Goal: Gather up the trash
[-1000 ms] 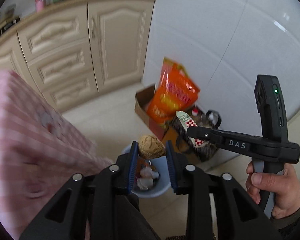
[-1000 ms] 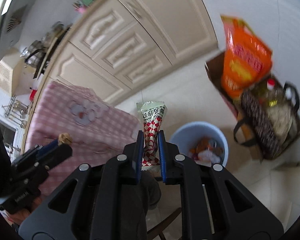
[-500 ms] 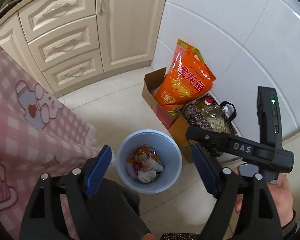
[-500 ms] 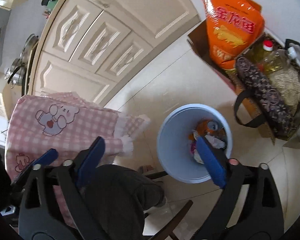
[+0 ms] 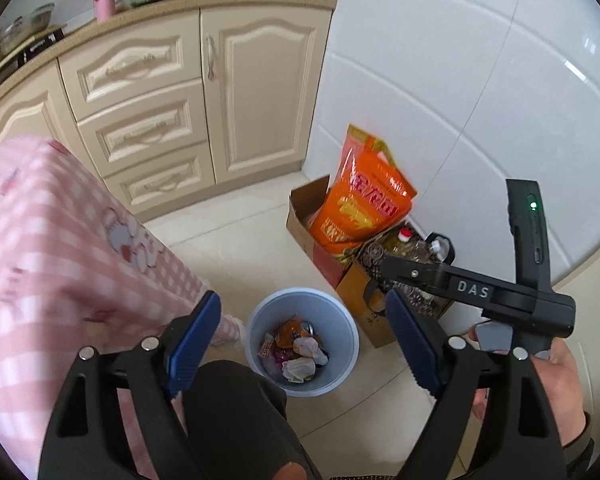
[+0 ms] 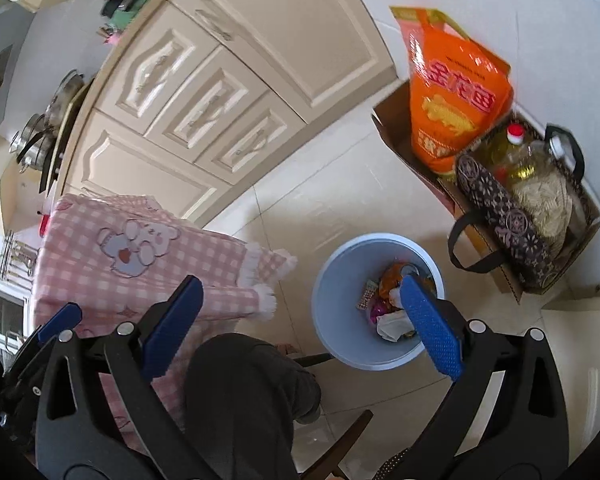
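Observation:
A light blue bin (image 5: 342,376) stands on the tiled floor with crumpled wrappers and paper (image 5: 296,348) inside. My left gripper (image 5: 303,298) hangs above it, open, with nothing between its blue pads. The right gripper's black body (image 5: 472,290) is held by a hand at the right of that view. In the right wrist view my right gripper (image 6: 300,280) is also open and empty above the floor beside the bin (image 6: 340,276). Its right pad (image 6: 432,328) overlaps the trash (image 6: 380,308) in the picture.
A table under a pink checked cloth (image 5: 60,248) is at the left. A cardboard box with an orange sack (image 5: 360,204) and a patterned bag holding oil bottles (image 6: 528,184) stand by the white wall. Cream cabinets (image 5: 148,96) are behind. A knee in dark trousers (image 6: 240,400) is below.
Both grippers have opened wide. The brown lump that the left one held and the red-and-white checked packet in the right one are no longer between the pads.

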`<state>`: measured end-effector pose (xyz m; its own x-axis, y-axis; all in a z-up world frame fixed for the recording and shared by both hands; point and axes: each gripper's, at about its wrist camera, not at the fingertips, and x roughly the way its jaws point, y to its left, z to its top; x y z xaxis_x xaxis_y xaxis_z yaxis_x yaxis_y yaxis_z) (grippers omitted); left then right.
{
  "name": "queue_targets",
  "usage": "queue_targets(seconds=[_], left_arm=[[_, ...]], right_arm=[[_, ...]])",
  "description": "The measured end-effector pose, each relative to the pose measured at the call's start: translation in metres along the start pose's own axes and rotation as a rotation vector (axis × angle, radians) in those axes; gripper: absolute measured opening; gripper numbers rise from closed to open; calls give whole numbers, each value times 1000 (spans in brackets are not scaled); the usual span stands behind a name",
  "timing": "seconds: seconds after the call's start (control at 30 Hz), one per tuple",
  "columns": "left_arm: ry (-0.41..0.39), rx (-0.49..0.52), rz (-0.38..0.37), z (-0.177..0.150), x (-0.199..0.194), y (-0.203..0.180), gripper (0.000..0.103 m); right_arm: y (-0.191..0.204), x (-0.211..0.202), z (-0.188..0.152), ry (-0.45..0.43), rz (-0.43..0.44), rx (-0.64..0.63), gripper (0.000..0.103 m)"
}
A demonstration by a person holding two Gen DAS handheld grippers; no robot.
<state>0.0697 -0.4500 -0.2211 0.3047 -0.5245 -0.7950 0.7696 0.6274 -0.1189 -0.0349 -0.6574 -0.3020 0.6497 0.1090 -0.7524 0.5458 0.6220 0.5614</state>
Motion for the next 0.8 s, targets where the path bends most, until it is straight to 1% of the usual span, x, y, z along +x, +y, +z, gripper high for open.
queue_targets(seconds=[0.07, 0.1, 0.13, 0.17, 0.23, 0.27, 0.33, 0.37, 0.47, 0.5, 0.67, 0.8], left_arm=[[-35, 4, 6, 2, -21, 4, 83], [-50, 6, 12, 3, -32, 6, 88], [-70, 6, 22, 3, -44, 10, 90], [-94, 3, 31, 4, -56, 14, 90], [-148, -2, 62, 3, -86, 27, 91], [-169, -7, 87, 2, -99, 35, 92], [-208, -27, 133, 0, -124, 50, 95], [-223, -37, 152, -1, -133, 56, 96], [-270, -73, 220, -7, -167, 82, 97], [-287, -88, 259, -10, -180, 92, 97], [-368, -146, 377, -28, -239, 136, 98], [-424, -194, 462, -42, -280, 162, 98]], right_arm=[[15, -10, 1, -18, 7, -22, 97], [26, -17, 2, -28, 11, -35, 97], [39, -25, 3, -41, 18, -52, 97], [48, -30, 4, -52, 23, -67, 97], [81, -47, 5, -82, 39, -124, 97], [91, -52, 4, -89, 46, -142, 97], [129, -65, 2, -110, 66, -205, 97], [139, -68, 0, -116, 71, -221, 97], [187, -80, -10, -139, 94, -294, 97], [205, -84, -14, -146, 102, -321, 97], [279, -97, -38, -174, 128, -436, 97], [332, -105, -60, -198, 139, -527, 97]])
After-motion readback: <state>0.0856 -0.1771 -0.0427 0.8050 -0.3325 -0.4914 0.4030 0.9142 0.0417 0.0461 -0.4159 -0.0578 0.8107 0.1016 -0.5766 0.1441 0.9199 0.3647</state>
